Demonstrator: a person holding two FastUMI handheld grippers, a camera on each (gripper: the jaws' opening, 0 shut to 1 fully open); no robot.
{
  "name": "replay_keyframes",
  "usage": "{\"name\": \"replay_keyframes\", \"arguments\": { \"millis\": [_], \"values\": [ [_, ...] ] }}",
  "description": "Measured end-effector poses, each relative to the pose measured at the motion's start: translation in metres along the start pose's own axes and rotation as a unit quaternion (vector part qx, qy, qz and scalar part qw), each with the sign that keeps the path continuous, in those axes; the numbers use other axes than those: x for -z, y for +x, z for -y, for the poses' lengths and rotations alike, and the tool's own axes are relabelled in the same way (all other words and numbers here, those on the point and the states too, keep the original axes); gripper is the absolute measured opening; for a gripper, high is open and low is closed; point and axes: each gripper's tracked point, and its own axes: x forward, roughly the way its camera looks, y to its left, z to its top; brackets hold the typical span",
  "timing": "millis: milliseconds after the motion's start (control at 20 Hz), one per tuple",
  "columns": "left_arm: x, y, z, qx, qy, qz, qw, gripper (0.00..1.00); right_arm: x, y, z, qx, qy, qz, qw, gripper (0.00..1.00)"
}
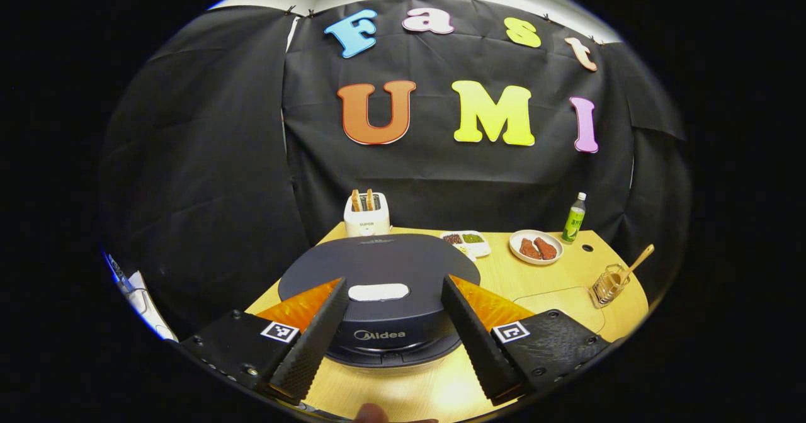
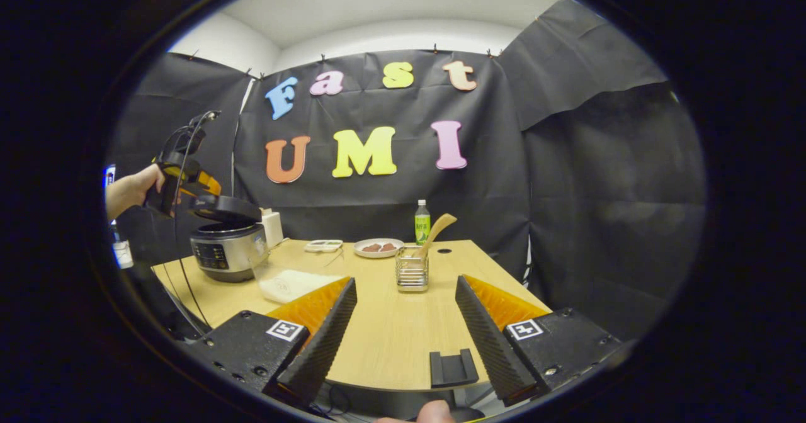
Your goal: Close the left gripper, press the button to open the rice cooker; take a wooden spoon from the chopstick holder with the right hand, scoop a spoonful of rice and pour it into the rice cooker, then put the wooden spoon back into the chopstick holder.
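Note:
The dark rice cooker (image 1: 378, 272) sits right below my left gripper (image 1: 394, 281), whose fingers stand wide apart on either side of the white lid button (image 1: 378, 292). In the right gripper view a hand holds that gripper (image 2: 182, 184) over the cooker (image 2: 228, 247), whose lid looks slightly raised. My right gripper (image 2: 406, 281) hangs open above the table's front edge, facing the wire chopstick holder (image 2: 412, 270) with the wooden spoon (image 2: 437, 228) leaning in it. A clear tub of white rice (image 2: 293, 283) lies beside the cooker. The holder (image 1: 609, 282) and spoon (image 1: 639, 262) stand at the table's right end.
Along the back of the wooden table (image 2: 390, 328) are a white toaster (image 1: 367, 217), a divided dish (image 1: 467, 240), a plate of meat (image 1: 535, 247) and a green bottle (image 1: 574, 217). A small black bracket (image 2: 453, 367) sits at the front edge. Cables hang off the table's left side.

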Motion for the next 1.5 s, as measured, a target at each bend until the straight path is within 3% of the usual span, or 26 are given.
{"name": "replay_keyframes", "arguments": {
  "millis": [300, 350, 650, 850, 1050, 1250, 1500],
  "values": [
    [0.052, -0.001, 0.006, 0.007, 0.009, -0.016, 1.0, 0.97, -0.006, -0.007, 0.0, 0.002, 0.002, 0.013, 1.0, 1.0],
    [0.044, -0.004, 0.004, 0.008, 0.014, 0.006, 1.0, 0.97, -0.008, -0.008, -0.002, 0.001, 0.001, 0.017, 1.0, 1.0],
    [0.058, -0.01, 0.006, 0.01, -0.007, -0.006, 1.0, 0.99, -0.007, -0.007, -0.007, -0.007, 0.009, 0.021, 1.0, 1.0],
    [0.059, -0.007, 0.005, 0.011, -0.006, 0.016, 1.0, 0.98, -0.003, -0.005, -0.006, -0.006, 0.016, 0.016, 1.0, 1.0],
    [0.052, -0.008, 0.007, 0.006, 0.015, 0.03, 0.999, 0.96, -0.014, -0.005, -0.003, 0.002, 0.005, 0.025, 1.0, 1.0],
    [0.021, -0.028, 0.007, -0.006, 0.008, 0.087, 0.996, 0.93, -0.04, -0.005, -0.007, 0.004, -0.006, 0.044, 0.999, 1.0],
    [-0.021, -0.113, 0.038, -0.009, 0.033, 0.197, 0.98, 0.96, -0.084, -0.009, -0.021, 0.008, -0.006, 0.088, 0.996, 1.0]
  ]
}}
